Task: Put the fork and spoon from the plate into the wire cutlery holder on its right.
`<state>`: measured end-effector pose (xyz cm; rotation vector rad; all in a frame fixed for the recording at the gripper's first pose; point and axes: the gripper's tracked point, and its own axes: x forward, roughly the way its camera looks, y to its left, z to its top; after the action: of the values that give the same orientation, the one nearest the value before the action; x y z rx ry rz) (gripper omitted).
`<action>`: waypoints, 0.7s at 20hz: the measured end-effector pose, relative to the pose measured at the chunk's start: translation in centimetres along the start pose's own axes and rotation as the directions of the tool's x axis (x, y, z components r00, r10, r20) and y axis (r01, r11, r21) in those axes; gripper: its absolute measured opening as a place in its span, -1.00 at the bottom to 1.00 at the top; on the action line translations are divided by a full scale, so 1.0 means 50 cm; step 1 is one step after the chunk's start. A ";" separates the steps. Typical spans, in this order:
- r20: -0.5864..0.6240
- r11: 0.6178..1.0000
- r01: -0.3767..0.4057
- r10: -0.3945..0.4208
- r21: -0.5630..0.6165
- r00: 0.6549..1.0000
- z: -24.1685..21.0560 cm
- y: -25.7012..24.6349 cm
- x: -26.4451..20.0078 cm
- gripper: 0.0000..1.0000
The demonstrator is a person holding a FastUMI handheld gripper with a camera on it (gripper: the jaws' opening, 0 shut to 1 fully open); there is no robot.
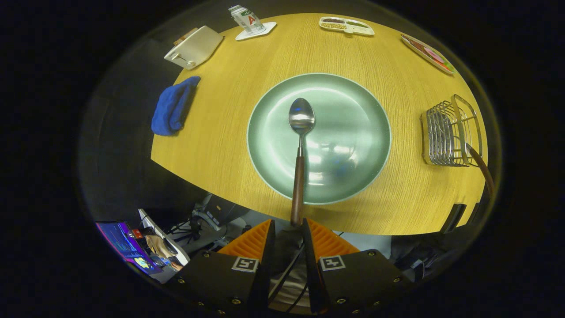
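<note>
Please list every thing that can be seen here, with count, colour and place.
table: one, yellow wood, under everything
plate: one, pale green, middle of table
spoon: one, steel bowl, brown handle, over plate, handle end between the tool's fingers
wire cutlery holder: one, silver, right of plate, a brown handle leaning out
cloth: one, blue, left table edge
can: one, on white coaster, far side
snack tray: one, white, far side
tool: one, fingers closed on spoon handle

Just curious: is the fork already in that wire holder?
Apparently yes: a brown handle leans out of the wire cutlery holder; its head is hidden. The gripper grips the spoon.
</note>
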<state>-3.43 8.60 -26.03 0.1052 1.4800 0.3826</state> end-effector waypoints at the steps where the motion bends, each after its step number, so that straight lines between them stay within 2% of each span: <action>1: -0.007 1.000 -0.002 0.002 -0.002 1.000 -0.001 0.003 0.008 -0.28; 6: -0.017 1.000 -0.004 0.003 -0.013 1.000 0.006 0.000 0.045 -0.28; 9: -0.009 0.999 0.025 -0.025 -0.036 1.000 0.016 -0.008 0.056 -0.28; 11: -0.002 1.000 0.011 -0.011 -0.024 1.000 0.015 -0.005 0.064 -0.28; 13: 0.017 0.998 0.048 -0.047 -0.039 0.999 0.018 -0.020 0.078 -0.28; 14: 0.024 0.997 0.064 -0.063 -0.045 0.998 0.016 -0.030 0.070 -0.51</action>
<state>-2.24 8.44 -29.74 0.0265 1.4475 0.3626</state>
